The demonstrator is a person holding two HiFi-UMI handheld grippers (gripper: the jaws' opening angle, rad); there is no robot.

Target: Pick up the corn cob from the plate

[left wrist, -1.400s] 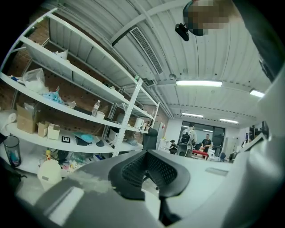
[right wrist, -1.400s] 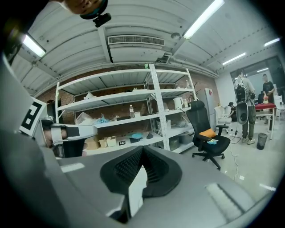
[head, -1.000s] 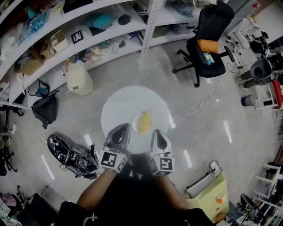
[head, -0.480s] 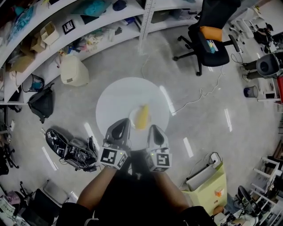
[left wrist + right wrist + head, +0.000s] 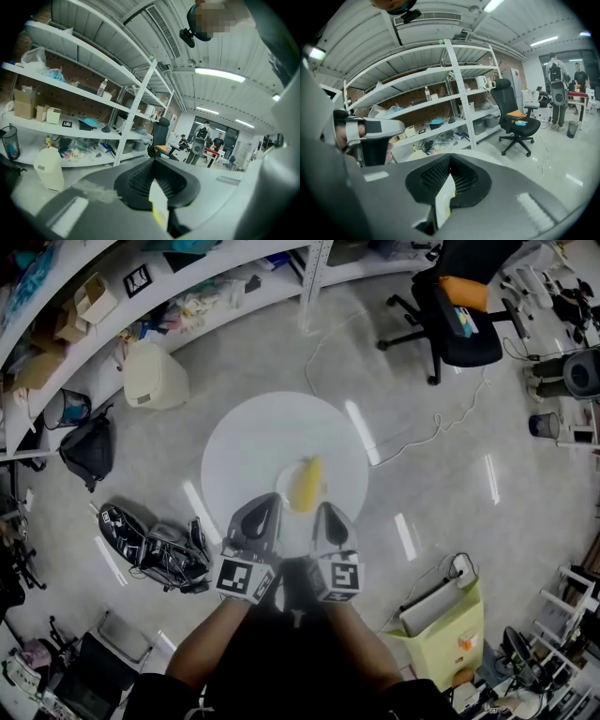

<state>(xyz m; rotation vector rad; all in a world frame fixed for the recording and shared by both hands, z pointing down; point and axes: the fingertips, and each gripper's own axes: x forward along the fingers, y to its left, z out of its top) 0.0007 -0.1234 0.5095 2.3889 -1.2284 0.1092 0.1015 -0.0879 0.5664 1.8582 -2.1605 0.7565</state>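
On the round white table [image 5: 246,442], towards its near side, a small white plate [image 5: 283,486] carries the yellow corn cob [image 5: 306,484]. The cob lies flat with its long axis running near to far. Its far end leans a little to the right, so it points away from the person and slightly rightward.

Both hand-held grippers are at the near edge of the table, side by side, aimed towards the far side. The left gripper [image 5: 262,512] has its tip just near-left of the plate, and the right gripper [image 5: 327,516] has its tip just near-right of it. Neither touches the cob, which sits between the two lines they point along, a little beyond the tips.

From the left gripper view, the left gripper [image 5: 157,199] has its jaws drawn together with nothing clamped between them. Only a thin sliver of white and yellow shows through the slit. The right gripper [image 5: 443,197] looks the same in the right gripper view, jaws together and empty.

Far left of the table, white shelving [image 5: 202,292] holds boxes and clutter, with a cream plastic container [image 5: 155,376] on the floor in front of it. A black office chair [image 5: 464,310] with an orange cushion stands far right. A white cable [image 5: 422,442] trails over the grey floor between the chair and the table.
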